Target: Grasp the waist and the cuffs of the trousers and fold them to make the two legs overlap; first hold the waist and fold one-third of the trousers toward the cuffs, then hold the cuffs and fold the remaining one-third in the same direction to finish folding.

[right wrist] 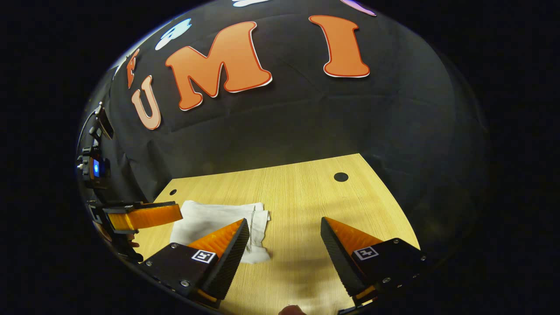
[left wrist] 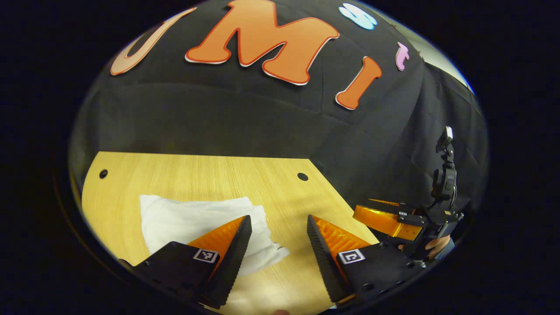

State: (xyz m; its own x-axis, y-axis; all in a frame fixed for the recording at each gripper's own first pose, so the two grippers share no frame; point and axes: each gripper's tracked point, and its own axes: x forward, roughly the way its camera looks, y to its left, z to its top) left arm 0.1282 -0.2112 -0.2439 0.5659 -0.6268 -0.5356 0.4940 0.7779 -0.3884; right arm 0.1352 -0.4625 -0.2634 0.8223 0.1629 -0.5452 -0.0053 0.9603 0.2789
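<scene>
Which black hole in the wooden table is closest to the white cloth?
The left round black hole, beside the far corner of the folded white trousers in the right gripper view; the other hole sits far right on the light wooden table.

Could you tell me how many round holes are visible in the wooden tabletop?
2: one hole near the far left corner, another hole near the far right corner; the trousers may hide more.

Left claw and right claw: wedge-shaped ridged fingers, black screwed mounts, square black-and-white marker tags.
</scene>
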